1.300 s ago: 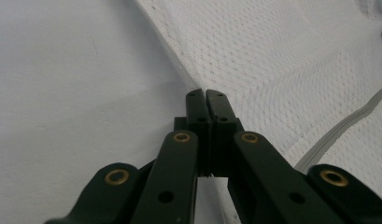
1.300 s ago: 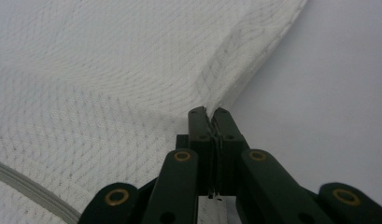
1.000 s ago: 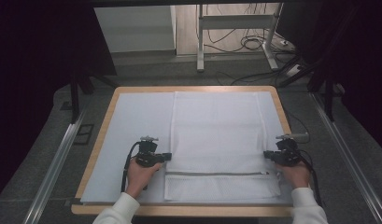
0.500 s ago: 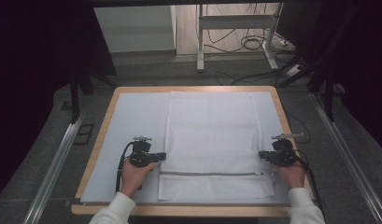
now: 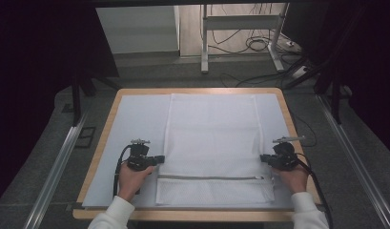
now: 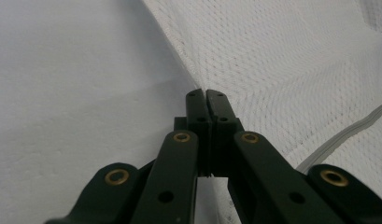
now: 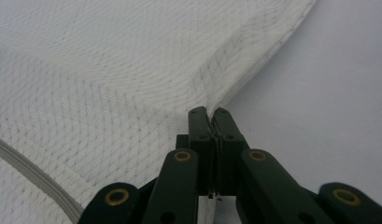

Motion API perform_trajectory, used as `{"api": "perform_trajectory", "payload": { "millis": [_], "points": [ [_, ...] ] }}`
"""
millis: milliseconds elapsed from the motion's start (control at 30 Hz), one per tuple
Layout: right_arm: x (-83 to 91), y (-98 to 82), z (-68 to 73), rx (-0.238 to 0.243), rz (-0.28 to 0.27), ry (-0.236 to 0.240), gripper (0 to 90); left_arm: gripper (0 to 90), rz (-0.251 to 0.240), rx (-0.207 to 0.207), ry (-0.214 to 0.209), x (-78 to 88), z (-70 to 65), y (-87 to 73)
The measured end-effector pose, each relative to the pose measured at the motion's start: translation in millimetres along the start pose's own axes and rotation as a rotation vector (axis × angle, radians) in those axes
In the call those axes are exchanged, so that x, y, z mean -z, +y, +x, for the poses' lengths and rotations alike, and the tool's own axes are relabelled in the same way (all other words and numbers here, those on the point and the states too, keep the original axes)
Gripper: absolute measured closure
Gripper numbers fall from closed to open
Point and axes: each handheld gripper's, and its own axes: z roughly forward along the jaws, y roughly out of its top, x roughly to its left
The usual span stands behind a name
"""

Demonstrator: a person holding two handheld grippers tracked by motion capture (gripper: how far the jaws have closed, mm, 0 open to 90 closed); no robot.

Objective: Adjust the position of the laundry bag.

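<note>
**Two claws pinching a mesh bag by its side edges**

A person is standing at the surface (image 5: 102, 143), holding a white mesh laundry bag (image 5: 211, 133) that is lying flat down the middle of the pale mat, its zipper (image 5: 209, 177) running across near the person's end. The left claw (image 5: 158, 159) is closed on the bag's left hem, and its own camera is showing the jaws pressed together right at the mesh edge (image 6: 188, 70). The right claw (image 5: 262, 159) is pinching the opposite hem in the same way, with the cloth puckering up into the tips (image 7: 216, 88).

The hands are sitting level with each other, just above the zipper line. To do this step well, I'd say both grips are needing to stay firm and the hands to travel together at the same pace, keeping the mesh lightly taut between them. Pulling one side ahead is likely to skew the bag or drag a crease across it. Lifting only slightly should keep the far end from bunching.
</note>
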Motion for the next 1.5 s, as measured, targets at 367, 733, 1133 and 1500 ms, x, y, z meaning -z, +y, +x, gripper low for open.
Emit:
{"api": "perform_trajectory", "payload": {
  "millis": [367,733,1133,1500],
  "points": [
    [-2.9,1.3,5.4,0.011,0.001,0.012,86.9,90.0,-0.002,0.010,0.003,4.2,6.0,-1.2],
    [-4.1,2.3,8.0,0.015,-0.005,0.010,86.9,90.0,-0.002,0.012,0.010,5.6,6.8,-4.2],
    [-9.0,4.5,16.7,0.031,-0.007,0.017,86.9,90.0,-0.012,0.023,0.014,13.5,15.5,-4.5],
    [-11.6,5.6,23.4,0.046,-0.003,0.029,86.9,90.0,-0.014,0.031,0.026,17.4,20.8,-5.6]
  ]
}}
